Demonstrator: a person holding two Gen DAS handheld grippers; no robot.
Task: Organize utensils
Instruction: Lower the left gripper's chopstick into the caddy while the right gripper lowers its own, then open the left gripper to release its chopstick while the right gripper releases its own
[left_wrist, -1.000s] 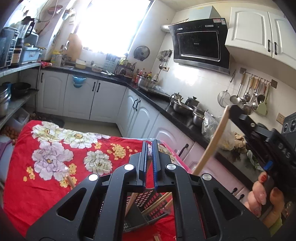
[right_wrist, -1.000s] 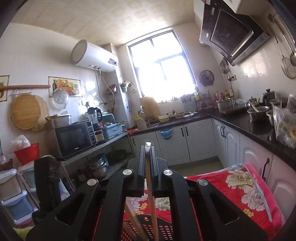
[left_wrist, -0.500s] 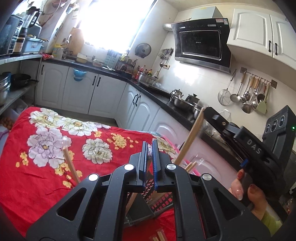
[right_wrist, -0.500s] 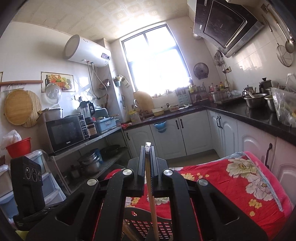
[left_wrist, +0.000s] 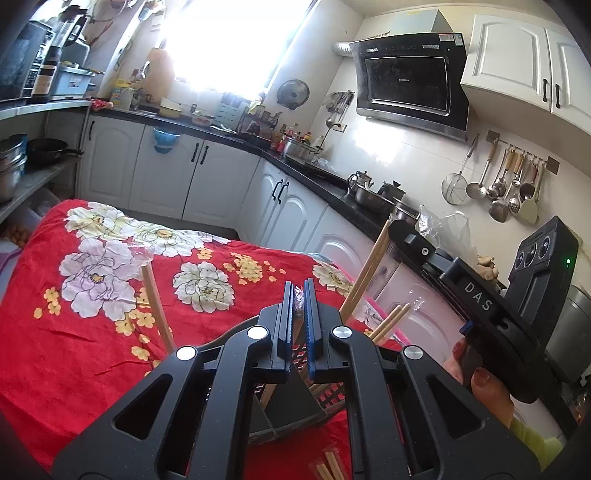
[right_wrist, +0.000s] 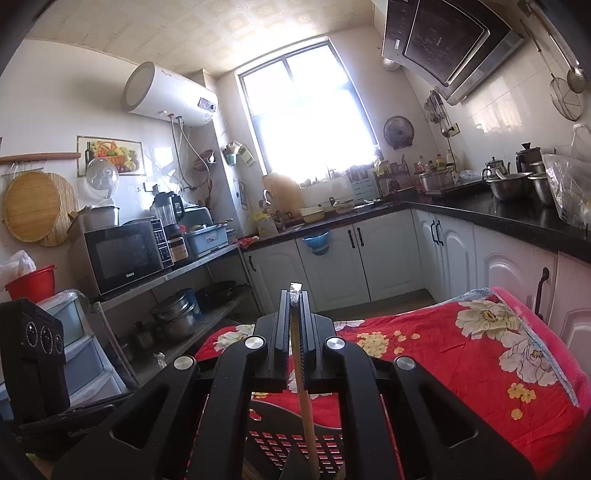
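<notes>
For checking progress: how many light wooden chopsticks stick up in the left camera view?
4. One light wooden chopstick leans at the left, one is in the right tongs, two stand together beside it. Others may hide behind the left tongs.

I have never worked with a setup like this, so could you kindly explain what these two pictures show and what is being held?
No robot here: a person holds a two-finger gripper in each hand, each carrying a forward-looking fisheye camera.

The left view shows the left gripper shut on a clear wrapper, and the right gripper beside it.

The right view shows the right gripper shut on a wrapped wooden chopstick.

Below, on a red floral cloth, stands a black slotted basket already holding chopsticks.
</notes>
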